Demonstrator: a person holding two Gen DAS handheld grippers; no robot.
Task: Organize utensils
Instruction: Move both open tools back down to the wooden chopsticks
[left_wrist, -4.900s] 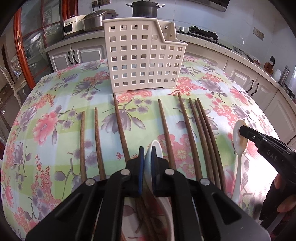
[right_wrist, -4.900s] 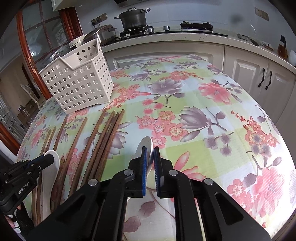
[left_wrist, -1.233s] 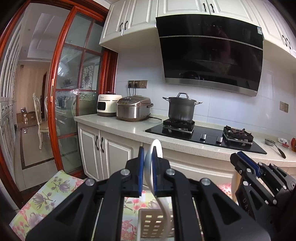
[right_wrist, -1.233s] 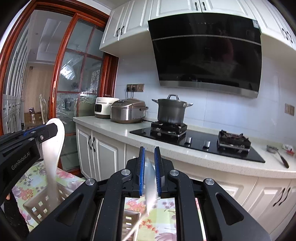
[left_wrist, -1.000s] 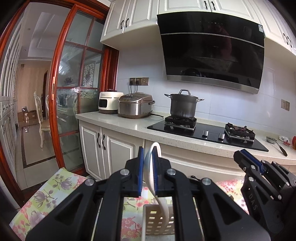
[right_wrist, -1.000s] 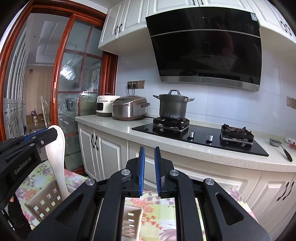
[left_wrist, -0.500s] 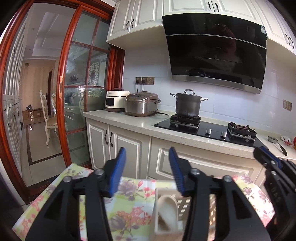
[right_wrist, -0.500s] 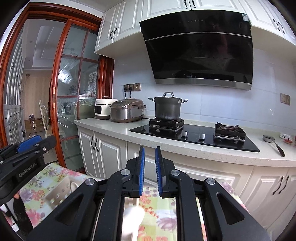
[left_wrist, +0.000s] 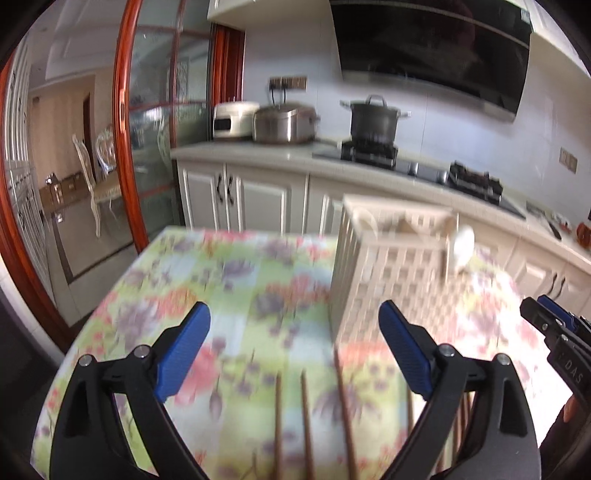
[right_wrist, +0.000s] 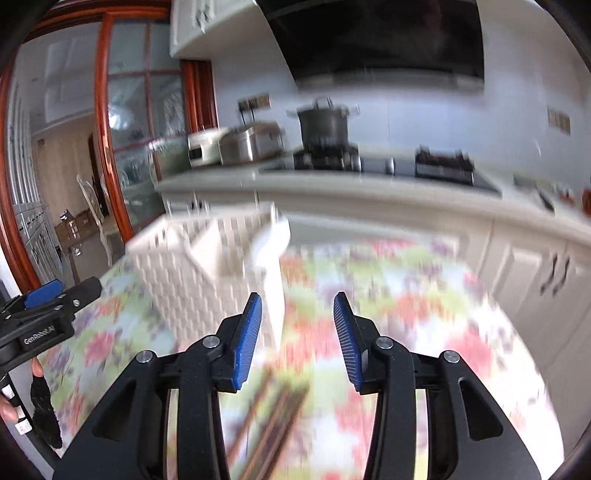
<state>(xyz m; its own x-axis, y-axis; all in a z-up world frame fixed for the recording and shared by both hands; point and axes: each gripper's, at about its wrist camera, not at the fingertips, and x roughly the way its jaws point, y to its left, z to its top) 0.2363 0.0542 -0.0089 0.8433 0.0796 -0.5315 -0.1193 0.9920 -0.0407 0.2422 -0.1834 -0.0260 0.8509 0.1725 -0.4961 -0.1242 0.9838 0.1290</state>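
Facing the table from above, both grippers hang empty with jaws spread wide: the left gripper (left_wrist: 293, 343) and the right gripper (right_wrist: 297, 330) grip nothing. Wooden chopsticks (left_wrist: 304, 417) lie on the floral tablecloth (left_wrist: 236, 288) directly below and ahead of the left gripper, between its fingers in view, long axes running away from it toward the white basket (left_wrist: 388, 269). 3 are distinct; more sit under its right finger. A darker bundle (right_wrist: 280, 417) lies below the right gripper, angled. The left gripper appears nearer the separated sticks. A white spoon (left_wrist: 461, 245) rests at the basket's right edge, seemingly half out; blur prevents certainty. Open cloth lies left of the left gripper; the basket blocks forward travel.
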